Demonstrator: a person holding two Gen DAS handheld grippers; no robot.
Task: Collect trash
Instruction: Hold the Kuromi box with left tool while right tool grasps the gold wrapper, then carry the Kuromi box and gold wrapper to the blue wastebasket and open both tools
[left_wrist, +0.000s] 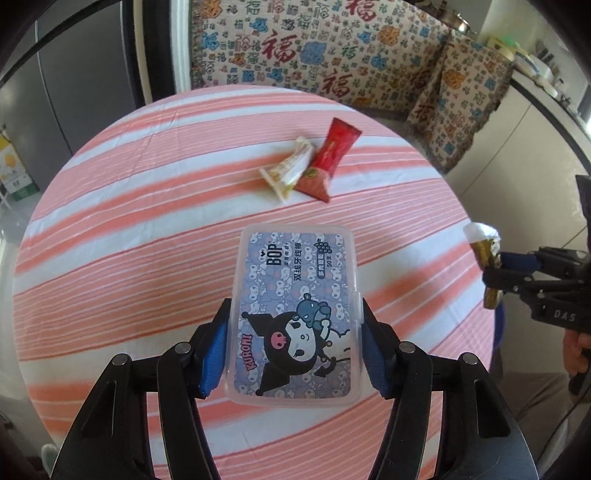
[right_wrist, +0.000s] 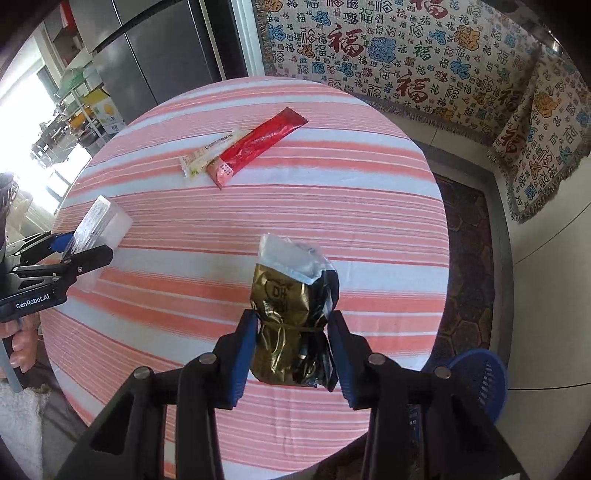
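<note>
A: Nearest to us, our left gripper (left_wrist: 295, 332) has its jaws clamped on the sides of the clear floss-pick box (left_wrist: 293, 314), which hangs just over the table (left_wrist: 110, 221). Our right gripper (right_wrist: 291, 347) has its jaws pressed on the gold-and-black wrapper (right_wrist: 291, 325), also lifted.

B: So both hands are loaded. I'd judge the step is carrying these to the blue basket (right_wrist: 484, 380), beside the table's edge on our right.

A: Agreed. We keep the squeeze even on the box, since smooth plastic can slip, and we bring the crumpled wrapper well over the rim before letting go; it's light and could flutter off.

B: What can we read?

A: The box lid says "BOP", "KUROMI" and "50", plus Chinese text. The left gripper's body reads "GenRobot.AI"; the right one shows "DAS".

B: And further off?

A: The red sachet (left_wrist: 330, 157) and the pale sachet (left_wrist: 290, 170) lie touching, mid-table, not yet collected. Beyond, the patterned throw (left_wrist: 314, 48) repeats the character 福.
</note>
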